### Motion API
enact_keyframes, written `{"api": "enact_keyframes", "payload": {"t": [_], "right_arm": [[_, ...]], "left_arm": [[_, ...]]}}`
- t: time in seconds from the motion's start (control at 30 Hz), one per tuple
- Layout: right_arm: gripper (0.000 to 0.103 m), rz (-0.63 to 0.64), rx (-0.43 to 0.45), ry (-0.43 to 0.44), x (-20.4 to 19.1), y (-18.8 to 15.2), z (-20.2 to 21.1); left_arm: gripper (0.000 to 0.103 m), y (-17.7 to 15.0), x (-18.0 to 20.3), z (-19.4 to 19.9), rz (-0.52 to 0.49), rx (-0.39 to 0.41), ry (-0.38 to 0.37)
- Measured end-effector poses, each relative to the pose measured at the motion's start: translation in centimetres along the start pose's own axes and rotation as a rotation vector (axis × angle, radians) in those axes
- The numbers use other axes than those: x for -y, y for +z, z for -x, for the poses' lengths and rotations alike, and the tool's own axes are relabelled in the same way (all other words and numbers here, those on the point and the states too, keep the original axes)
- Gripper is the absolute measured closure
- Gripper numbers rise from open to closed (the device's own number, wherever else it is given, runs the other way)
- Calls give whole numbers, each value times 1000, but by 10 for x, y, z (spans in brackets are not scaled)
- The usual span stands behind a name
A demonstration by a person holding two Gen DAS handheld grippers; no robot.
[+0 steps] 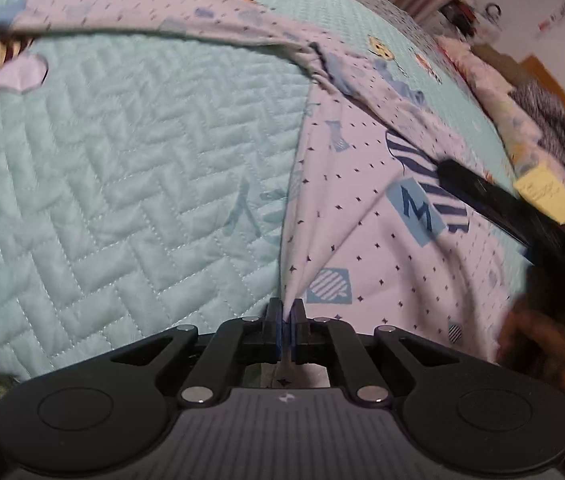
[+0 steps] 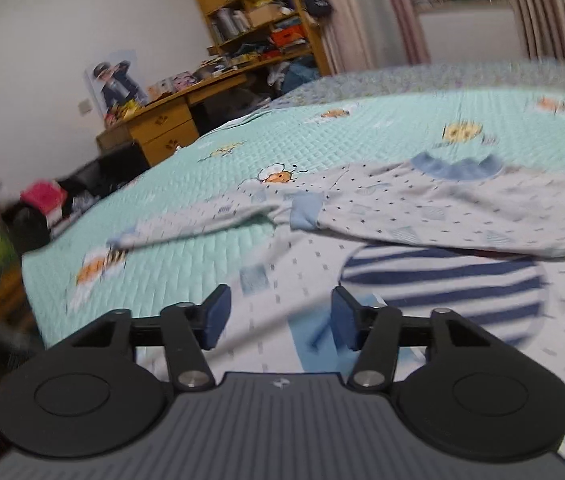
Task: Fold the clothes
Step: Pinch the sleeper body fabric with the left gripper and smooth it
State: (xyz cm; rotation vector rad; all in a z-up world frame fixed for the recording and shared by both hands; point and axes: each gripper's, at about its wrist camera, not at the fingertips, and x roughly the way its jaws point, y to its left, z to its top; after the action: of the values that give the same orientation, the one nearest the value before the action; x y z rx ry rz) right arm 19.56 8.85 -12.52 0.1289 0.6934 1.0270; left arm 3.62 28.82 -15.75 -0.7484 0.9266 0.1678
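1. The left gripper (image 1: 287, 312) is clamped tight on a pinched fold of the white dotted pyjama top (image 1: 362, 216), at six o'clock in its view.
2. The top lies on the mint quilted bedspread (image 1: 122, 200), one sleeve (image 1: 142, 16) stretching toward ten o'clock.
3. The right gripper (image 2: 278, 316) stands partly open above the top, gripping nothing.

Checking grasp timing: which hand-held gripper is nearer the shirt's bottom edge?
Left. The left hand-held gripper is pinched shut on the patterned shirt edge; the right hand-held gripper hovers open above the shirt's front.
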Motion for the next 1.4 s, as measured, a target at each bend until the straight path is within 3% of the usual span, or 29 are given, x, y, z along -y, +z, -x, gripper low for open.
{"api": "enact_keyframes", "payload": {"t": [0.13,0.27,0.33,0.43,0.5,0.6,0.67,0.7,0.77,0.87,1.0,1.13,1.17,1.27,1.3,1.4], "right_arm": [[49,-113,10,-6,6,7,-52],[49,3,-125,96,-32,-3,-107],[49,75,-156,140,-51,-4,-114],[49,66,-140,169,-48,2,-106],[49,17,-72,89,-36,7,-96],[48,-25,-137,110,-32,7,-114],[31,76,-163,132,-51,5,-129],[27,95,-163,140,-55,6,-130],[21,95,-160,154,-56,9,-129],[25,77,-139,174,-54,13,-121],[25,55,-24,96,-39,7,-68],[25,-33,-195,189,-33,-20,-71],[25,-18,-204,229,-37,-24,-70],[26,-141,-151,386,-34,-22,-56],[26,-175,-114,394,-28,-19,-46],[26,-164,28,295,-6,-12,2]], "left_arm": [[99,-2,-1,-1,-4,0,-7],[99,-4,-1,-1,-15,-4,-5],[99,-5,-1,-1,-21,-6,-4],[98,-6,-2,-1,-27,-7,-7],[98,-6,-3,-2,-28,-10,-10],[98,-6,-4,-2,-30,-23,-10],[96,-5,-4,-3,-30,-34,-6],[96,-5,-5,-3,-19,-36,-10],[96,-5,-8,-2,2,-42,-18],[95,-4,-13,-3,26,-49,-31],[95,-3,-10,-4,13,-56,-18],[95,-1,-5,-4,17,-63,8],[94,0,-4,-4,19,-64,14],[90,1,4,1,-3,-58,59],[88,0,7,3,-15,-55,78],[85,1,19,13,-76,-29,129]]}}
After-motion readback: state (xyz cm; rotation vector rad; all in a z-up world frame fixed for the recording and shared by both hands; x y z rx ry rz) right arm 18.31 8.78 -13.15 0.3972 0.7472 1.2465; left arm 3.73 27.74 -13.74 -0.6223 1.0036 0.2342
